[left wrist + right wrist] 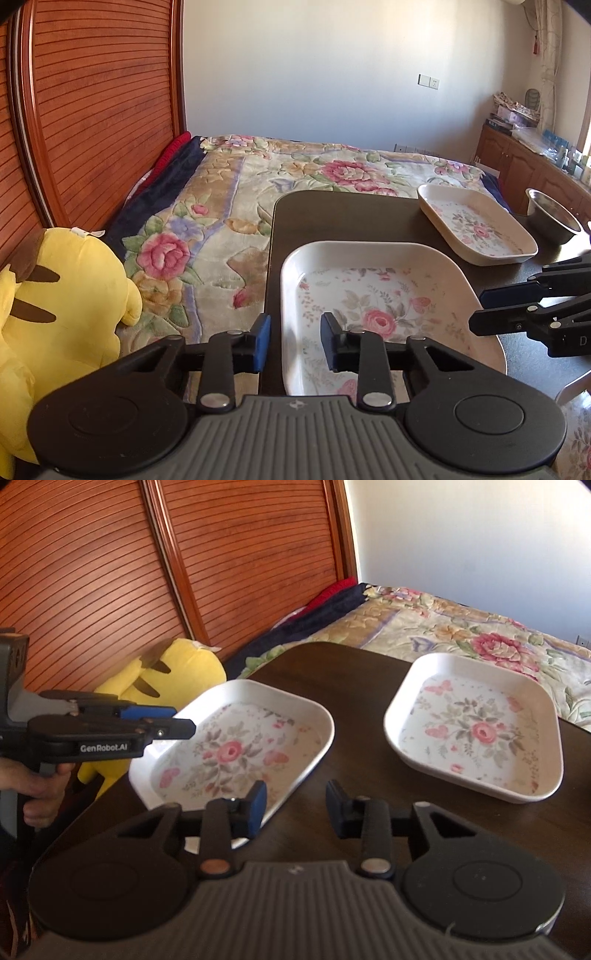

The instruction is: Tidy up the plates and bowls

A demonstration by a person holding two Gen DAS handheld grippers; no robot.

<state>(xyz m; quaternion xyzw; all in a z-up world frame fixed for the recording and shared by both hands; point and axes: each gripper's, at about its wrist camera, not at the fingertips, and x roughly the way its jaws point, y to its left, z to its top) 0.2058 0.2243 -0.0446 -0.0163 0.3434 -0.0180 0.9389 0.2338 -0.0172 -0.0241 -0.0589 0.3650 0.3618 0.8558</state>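
Note:
Two white square floral plates lie on a dark table (351, 218). The near plate (388, 306) (236, 753) lies at the table's left edge. The far plate (476, 225) (476, 727) lies apart from it. My left gripper (294, 343) is open, its fingers astride the near plate's left rim; it also shows in the right wrist view (177, 720). My right gripper (295, 808) is open over the near plate's right rim; it also shows in the left wrist view (480, 310). A steel bowl (550, 218) stands at the table's far right.
A bed with a floral blanket (295, 173) lies beyond the table. A yellow plush toy (62, 314) sits by the wooden headboard (92, 110) on the left. Wooden cabinets (524, 166) stand at the right wall.

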